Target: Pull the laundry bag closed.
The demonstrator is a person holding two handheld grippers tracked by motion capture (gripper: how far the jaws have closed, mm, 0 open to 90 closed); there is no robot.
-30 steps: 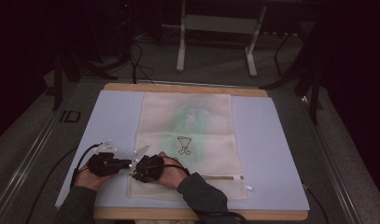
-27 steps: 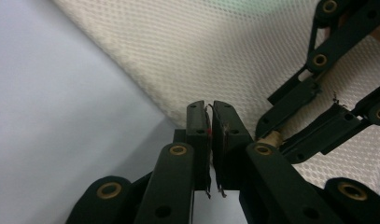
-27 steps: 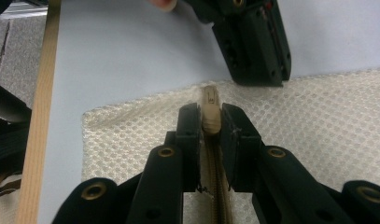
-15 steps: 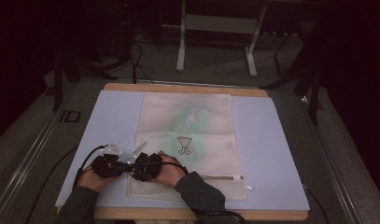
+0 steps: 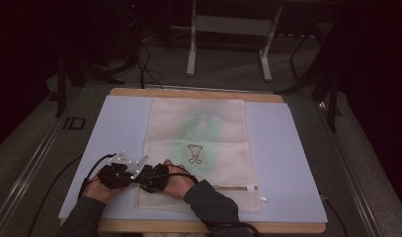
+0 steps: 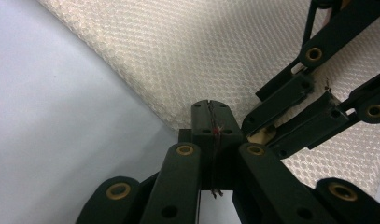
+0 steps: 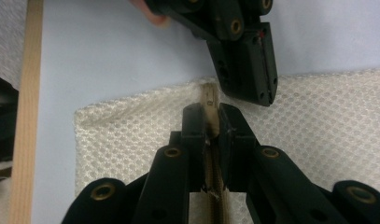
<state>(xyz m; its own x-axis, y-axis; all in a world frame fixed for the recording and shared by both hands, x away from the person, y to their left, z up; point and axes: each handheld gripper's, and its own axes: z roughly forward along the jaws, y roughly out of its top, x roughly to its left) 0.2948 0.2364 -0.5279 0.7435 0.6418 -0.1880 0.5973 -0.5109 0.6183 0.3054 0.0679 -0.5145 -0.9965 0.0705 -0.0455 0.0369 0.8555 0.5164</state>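
Note:
A white mesh bag (image 5: pixel 198 123) with a green print lies flat on a pale blue mat (image 5: pixel 287 148). Its zipper (image 5: pixel 235 188) runs along the near edge. Both grippers meet at the bag's near-left corner. My left gripper (image 5: pixel 131 174) (image 6: pixel 209 114) has just been closing and is shut on the mesh edge (image 6: pixel 178 56). Facing it, my right gripper (image 5: pixel 141 177) (image 7: pixel 210 116) has also just been closing. It is shut on the tan zipper end (image 7: pixel 209 95). The left gripper (image 7: pixel 257 93) sits close beyond it, and the right gripper (image 6: pixel 290 116) reaches in from the right.
The mat lies on a wooden table (image 5: pixel 188 92) whose edge (image 7: pixel 26 116) runs close to the bag's corner. A metal stand (image 5: pixel 228 49) and cables (image 5: pixel 144 64) are on the floor behind. A dark sleeve (image 5: pixel 213 202) rests over the bag's near edge.
The two hands have drawn slightly closer together at the bag's near-left corner. The bag has not shifted.

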